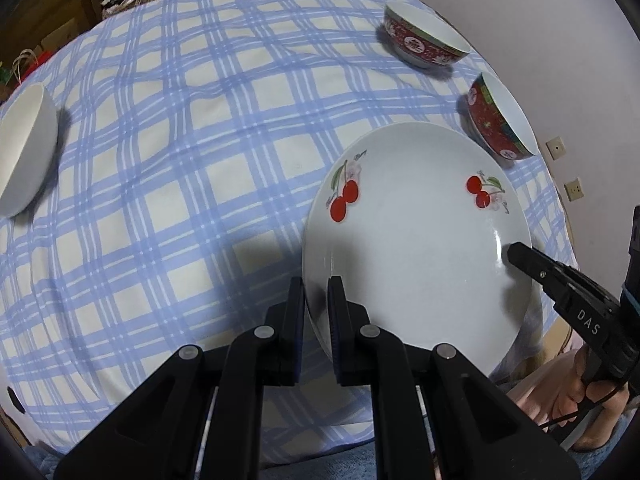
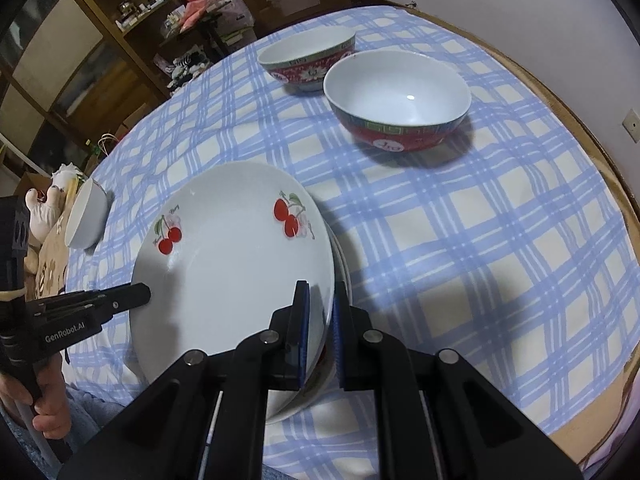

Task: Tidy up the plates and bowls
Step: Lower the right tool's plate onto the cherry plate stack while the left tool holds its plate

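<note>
A white plate with cherry prints point(image 1: 416, 236) point(image 2: 236, 264) lies near the table's front edge, on top of another plate whose rim point(image 2: 347, 276) shows beneath it. My left gripper point(image 1: 316, 304) is shut on the plate's left rim. My right gripper point(image 2: 320, 320) is shut on its right rim, and it also shows in the left wrist view point(image 1: 516, 252). Two red patterned bowls point(image 2: 396, 100) point(image 2: 308, 60) stand at the far right point(image 1: 424, 36) point(image 1: 500, 120). A white bowl point(image 1: 24, 148) point(image 2: 86, 220) stands at the far left.
The round table carries a blue checked cloth point(image 1: 180, 152) point(image 2: 480, 240). A wooden shelf unit point(image 2: 132, 40) with clutter stands behind the table. A wall point(image 2: 520, 0) is close at the right. Soft toys point(image 2: 44, 204) lie at the table's left edge.
</note>
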`<state>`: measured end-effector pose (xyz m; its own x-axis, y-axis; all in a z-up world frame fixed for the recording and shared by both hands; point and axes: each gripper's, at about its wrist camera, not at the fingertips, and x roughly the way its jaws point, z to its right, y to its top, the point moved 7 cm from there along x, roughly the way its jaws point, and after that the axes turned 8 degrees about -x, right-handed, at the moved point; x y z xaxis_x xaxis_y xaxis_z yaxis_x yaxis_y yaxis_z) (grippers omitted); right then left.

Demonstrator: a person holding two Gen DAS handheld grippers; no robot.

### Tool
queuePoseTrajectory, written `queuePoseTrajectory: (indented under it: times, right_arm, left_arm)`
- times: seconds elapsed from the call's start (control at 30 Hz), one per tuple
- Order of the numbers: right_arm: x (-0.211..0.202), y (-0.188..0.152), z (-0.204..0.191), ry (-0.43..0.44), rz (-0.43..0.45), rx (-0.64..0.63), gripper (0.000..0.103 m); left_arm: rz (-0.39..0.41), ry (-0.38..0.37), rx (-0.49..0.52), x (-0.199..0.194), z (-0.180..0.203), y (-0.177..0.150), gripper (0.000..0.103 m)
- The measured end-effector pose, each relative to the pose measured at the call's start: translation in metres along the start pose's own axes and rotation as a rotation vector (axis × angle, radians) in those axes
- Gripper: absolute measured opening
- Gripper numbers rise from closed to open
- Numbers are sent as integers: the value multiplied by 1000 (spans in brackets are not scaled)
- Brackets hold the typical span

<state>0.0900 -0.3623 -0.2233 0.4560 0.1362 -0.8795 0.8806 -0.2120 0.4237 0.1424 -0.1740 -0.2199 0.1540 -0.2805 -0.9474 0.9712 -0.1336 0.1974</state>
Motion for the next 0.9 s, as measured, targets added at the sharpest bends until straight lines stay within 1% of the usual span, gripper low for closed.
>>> queuePoseTrajectory:
  times: [0.07, 0.17, 0.37, 0.57, 0.9]
  right_arm:
    - [1, 1, 1, 8, 0, 10, 12]
    - [1, 1, 3, 20, 2, 24, 12]
    - [2, 0, 3, 21, 1, 24, 13]
    - [1, 0, 2, 26, 3, 38, 14]
    - [2, 0, 1, 28, -1, 40, 14]
  left_arm:
    - [-11, 1, -2, 4, 0, 0, 11]
    - [-6, 18, 13, 6, 2, -1, 11]
    - [-12, 12, 5, 7, 1, -1, 11]
    - [-6, 32, 23, 7, 0, -1, 11]
    - [-9, 24, 15, 8, 1, 2, 11]
